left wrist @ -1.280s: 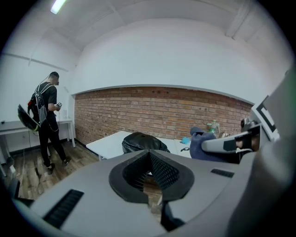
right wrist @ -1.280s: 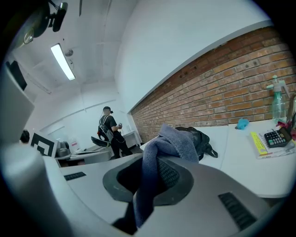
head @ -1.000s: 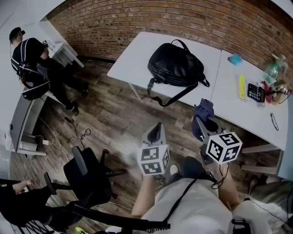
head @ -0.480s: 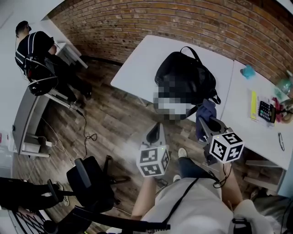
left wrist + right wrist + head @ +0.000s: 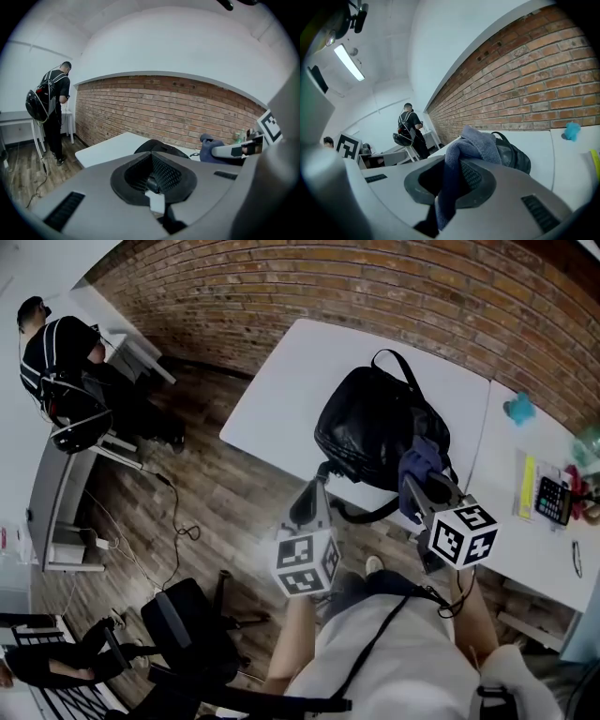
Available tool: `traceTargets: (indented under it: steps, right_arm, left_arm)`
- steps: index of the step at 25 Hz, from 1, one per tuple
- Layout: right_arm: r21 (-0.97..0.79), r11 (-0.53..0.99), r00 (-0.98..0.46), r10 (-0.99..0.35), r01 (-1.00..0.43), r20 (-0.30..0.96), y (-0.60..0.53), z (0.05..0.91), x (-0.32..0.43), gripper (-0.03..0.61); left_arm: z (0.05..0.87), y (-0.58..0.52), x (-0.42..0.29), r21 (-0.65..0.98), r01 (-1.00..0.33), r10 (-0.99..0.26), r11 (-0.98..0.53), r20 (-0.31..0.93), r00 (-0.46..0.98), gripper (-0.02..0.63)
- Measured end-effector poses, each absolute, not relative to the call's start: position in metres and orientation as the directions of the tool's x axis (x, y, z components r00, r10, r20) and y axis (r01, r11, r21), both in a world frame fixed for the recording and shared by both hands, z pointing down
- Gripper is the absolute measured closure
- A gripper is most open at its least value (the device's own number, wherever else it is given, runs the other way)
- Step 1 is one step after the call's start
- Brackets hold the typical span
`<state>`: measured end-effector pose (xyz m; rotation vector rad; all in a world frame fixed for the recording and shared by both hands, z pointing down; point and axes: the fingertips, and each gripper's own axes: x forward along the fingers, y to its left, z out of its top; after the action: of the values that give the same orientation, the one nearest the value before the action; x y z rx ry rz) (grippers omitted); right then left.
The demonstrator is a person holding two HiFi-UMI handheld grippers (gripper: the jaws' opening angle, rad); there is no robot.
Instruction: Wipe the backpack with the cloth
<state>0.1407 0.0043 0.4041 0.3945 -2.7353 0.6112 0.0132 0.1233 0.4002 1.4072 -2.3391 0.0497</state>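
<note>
The black backpack (image 5: 375,427) lies on a white table (image 5: 281,381), its strap hanging over the near edge. My right gripper (image 5: 424,486) is shut on a blue-grey cloth (image 5: 418,463), held at the backpack's near right edge; touching or not, I cannot tell. In the right gripper view the cloth (image 5: 474,144) bulges out of the shut right gripper (image 5: 451,183), with the backpack (image 5: 514,158) just behind it. My left gripper (image 5: 313,495) hangs shut and empty by the table's front edge. In its own view, the left gripper (image 5: 153,176) points at the backpack (image 5: 157,146).
A second white table (image 5: 506,540) at the right carries a teal object (image 5: 518,409), a yellow item (image 5: 525,487), a calculator (image 5: 551,500) and a pen (image 5: 577,559). A person (image 5: 56,348) stands by a desk at far left. An office chair (image 5: 183,634) stands behind me on the wooden floor.
I have stepped nearer the table. The right gripper with the cloth has moved from short of the table to the backpack's near right edge. The left gripper has come up to the table's front edge.
</note>
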Motion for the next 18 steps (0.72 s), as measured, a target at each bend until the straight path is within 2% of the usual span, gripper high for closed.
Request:
traceTargets:
  steps: [9, 18]
  right_arm:
    - [-0.378, 0.837, -0.893, -0.254, -0.395, 0.371, -0.037, 0.416, 0.098, 0.54]
    - [-0.386, 0.732, -0.815, -0.408, -0.561, 0.411, -0.078, 0.431, 0.035, 0.54]
  left_arm:
    - [0.411, 0.068, -0.042, 0.177, -0.891, -0.865, 0.418, 0.378, -0.331, 0.611]
    - [0.416, -0.011, -0.119, 0.169, -0.968, -0.903, 0.187, 0.416, -0.102, 0.611]
